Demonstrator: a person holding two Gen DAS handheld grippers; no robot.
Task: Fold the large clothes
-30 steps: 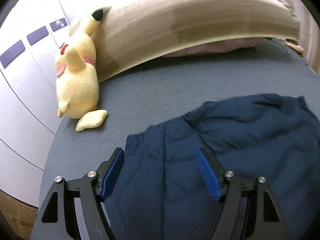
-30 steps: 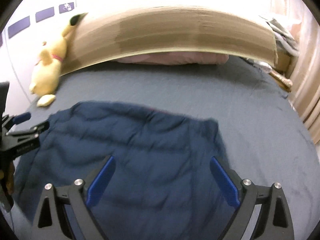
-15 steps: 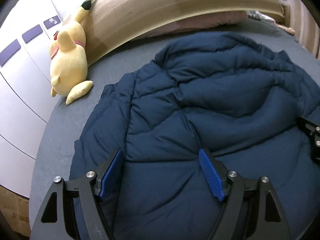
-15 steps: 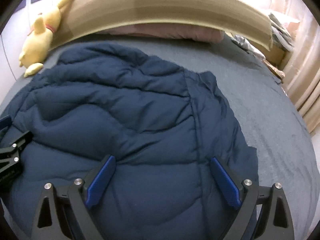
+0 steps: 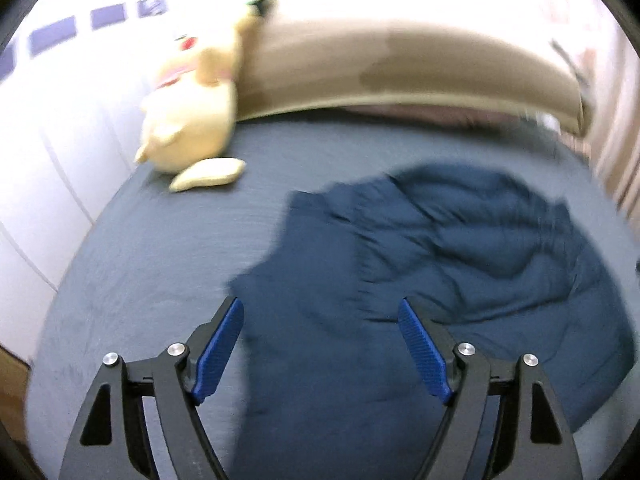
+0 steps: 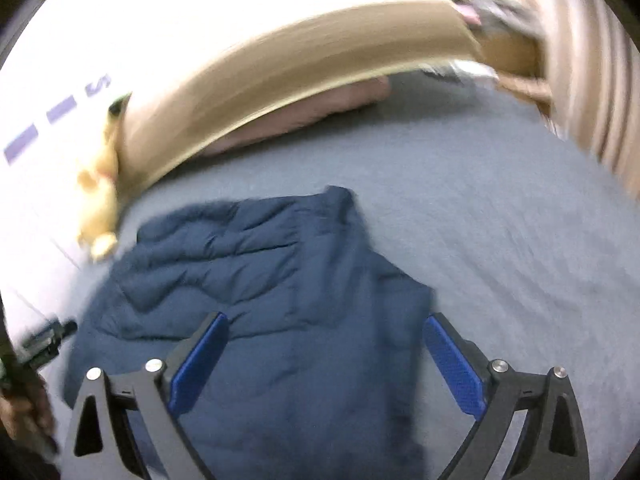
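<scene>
While left gripper (image 5: 320,344) fingers widen, right gripper (image 6: 324,356) agape; both empty above jacket (image 5: 460,264).

Navy quilted puffer jacket (image 5: 420,300), rumpled, lying spread on grey bed (image 5: 160,260).

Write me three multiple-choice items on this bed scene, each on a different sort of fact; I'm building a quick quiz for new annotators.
1. Where is the yellow plush toy?
A. on the jacket
B. against the headboard's left end
C. between gripper fingers

2. What colour is the puffy jacket?
A. navy blue
B. red
C. white

3. What does the left gripper hold?
A. a sleeve
B. the toy
C. nothing

Answers:
1 B, it leans by the tan headboard on the grey sheet.
2 A, the quilted cloth is dark blue.
3 C, its jaws are opening, pads clear of the cloth below.
</scene>
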